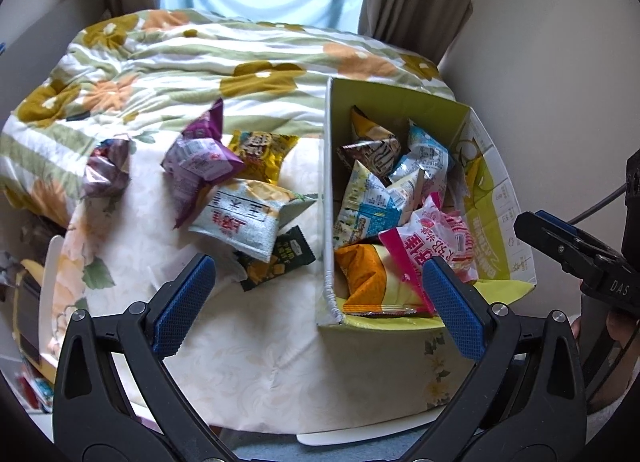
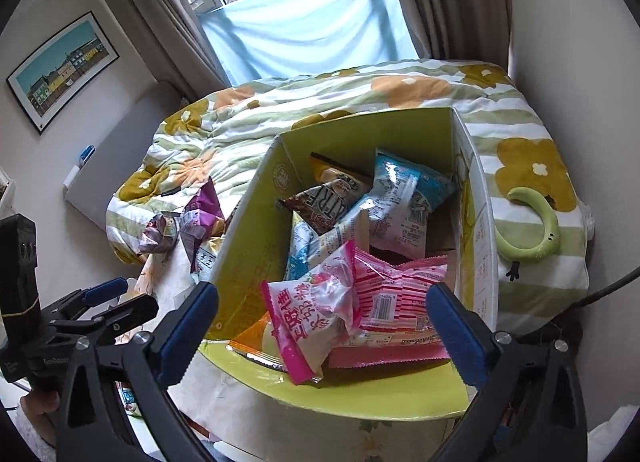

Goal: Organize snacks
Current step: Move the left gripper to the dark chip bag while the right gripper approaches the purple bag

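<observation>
A green cardboard box [image 1: 404,100] [image 2: 256,246] stands on the table and holds several snack packs, with a pink pack [image 1: 424,242] [image 2: 316,310] on top near its front. Loose packs lie left of the box: a white pack [image 1: 244,218], a purple pack [image 1: 196,162] [image 2: 200,218], a yellow pack [image 1: 260,154], a black pack [image 1: 280,262] and a crumpled mauve pack [image 1: 106,166] [image 2: 158,234]. My left gripper [image 1: 320,302] is open and empty, above the table by the box's front left corner. My right gripper [image 2: 324,326] is open and empty, over the box's front.
A flowered quilt [image 1: 200,58] [image 2: 400,90] covers the bed behind the table. A pale floral cloth [image 1: 260,362] covers the table. A green curved toy [image 2: 536,226] lies on the quilt right of the box. Curtains and a window stand behind.
</observation>
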### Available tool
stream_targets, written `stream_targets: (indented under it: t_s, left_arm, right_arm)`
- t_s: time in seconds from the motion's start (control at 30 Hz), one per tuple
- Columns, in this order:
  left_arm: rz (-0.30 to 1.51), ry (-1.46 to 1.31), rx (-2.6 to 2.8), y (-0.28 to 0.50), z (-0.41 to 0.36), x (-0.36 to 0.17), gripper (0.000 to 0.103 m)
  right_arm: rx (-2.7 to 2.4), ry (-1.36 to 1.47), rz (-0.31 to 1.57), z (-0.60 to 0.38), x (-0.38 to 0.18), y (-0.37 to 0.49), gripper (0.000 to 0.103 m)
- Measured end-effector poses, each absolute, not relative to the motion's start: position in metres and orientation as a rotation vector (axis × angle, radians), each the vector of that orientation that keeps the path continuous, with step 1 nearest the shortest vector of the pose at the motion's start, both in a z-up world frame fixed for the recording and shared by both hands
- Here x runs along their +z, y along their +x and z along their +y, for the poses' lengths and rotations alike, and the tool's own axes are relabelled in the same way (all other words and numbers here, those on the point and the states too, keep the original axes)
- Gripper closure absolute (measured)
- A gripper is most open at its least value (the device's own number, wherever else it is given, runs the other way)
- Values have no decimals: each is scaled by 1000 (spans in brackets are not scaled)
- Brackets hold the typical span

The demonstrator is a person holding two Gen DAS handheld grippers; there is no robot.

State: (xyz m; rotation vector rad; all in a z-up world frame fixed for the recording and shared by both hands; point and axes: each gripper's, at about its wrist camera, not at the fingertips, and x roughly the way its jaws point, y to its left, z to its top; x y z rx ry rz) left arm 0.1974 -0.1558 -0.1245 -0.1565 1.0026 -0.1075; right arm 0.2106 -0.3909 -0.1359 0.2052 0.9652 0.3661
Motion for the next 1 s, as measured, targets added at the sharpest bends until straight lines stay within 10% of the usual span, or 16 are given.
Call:
stream_targets:
  t_s: [1.0]
  left_arm:
    - [991,-131,-23,238,81,-135,1]
  right_arm:
    - [364,160,921,-180,-123,254,0]
